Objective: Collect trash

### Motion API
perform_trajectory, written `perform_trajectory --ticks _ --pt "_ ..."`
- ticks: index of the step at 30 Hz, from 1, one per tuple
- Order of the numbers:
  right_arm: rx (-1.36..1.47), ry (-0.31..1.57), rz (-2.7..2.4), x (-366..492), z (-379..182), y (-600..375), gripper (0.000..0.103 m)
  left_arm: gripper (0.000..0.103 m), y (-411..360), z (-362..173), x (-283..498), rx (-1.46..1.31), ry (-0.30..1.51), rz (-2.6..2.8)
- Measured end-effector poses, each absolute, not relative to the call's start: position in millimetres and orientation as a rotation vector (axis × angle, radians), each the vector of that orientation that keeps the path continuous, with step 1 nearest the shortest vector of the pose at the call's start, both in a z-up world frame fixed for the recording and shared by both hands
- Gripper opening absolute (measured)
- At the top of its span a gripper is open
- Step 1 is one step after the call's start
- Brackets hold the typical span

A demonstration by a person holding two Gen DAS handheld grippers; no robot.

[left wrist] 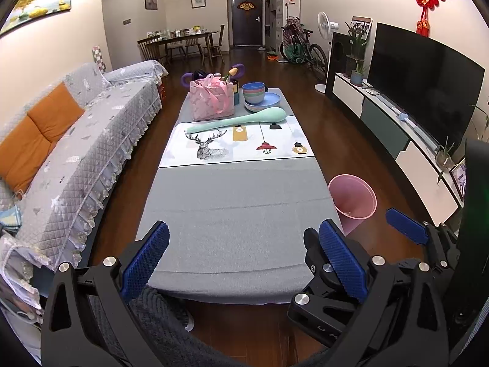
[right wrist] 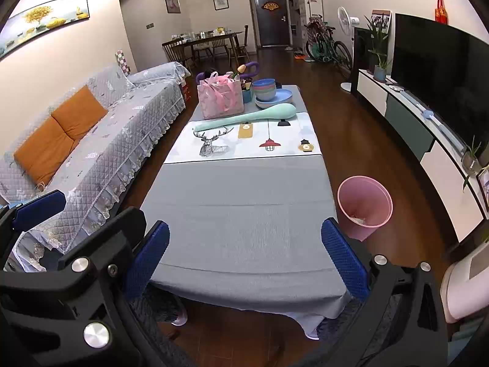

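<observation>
A pink waste bin stands on the wood floor at the right side of the long grey-clothed coffee table; it also shows in the right wrist view with some white scraps at its bottom. My left gripper is open and empty, held above the table's near end. My right gripper is open and empty too, just right of the left one; its blue fingers show in the left wrist view. No loose trash shows on the near part of the table.
At the table's far end are a pink bag, stacked bowls and plates, a long mint spoon-shaped object and a printed mat. A covered sofa runs along the left; a TV stand lies right.
</observation>
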State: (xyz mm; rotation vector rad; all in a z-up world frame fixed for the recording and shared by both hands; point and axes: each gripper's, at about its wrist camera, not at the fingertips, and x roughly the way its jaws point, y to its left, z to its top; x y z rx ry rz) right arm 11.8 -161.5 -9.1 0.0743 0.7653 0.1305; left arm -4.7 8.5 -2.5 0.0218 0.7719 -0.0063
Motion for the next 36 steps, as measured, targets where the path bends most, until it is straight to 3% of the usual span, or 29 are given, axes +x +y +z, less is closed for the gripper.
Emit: perform_trajectory --ticks 36 --pt "0.108 0.781 0.105 2.8 -16.7 -169.6 0.098 0.096 4.1 -3.4 -10.3 0.054 0.784 -0.03"
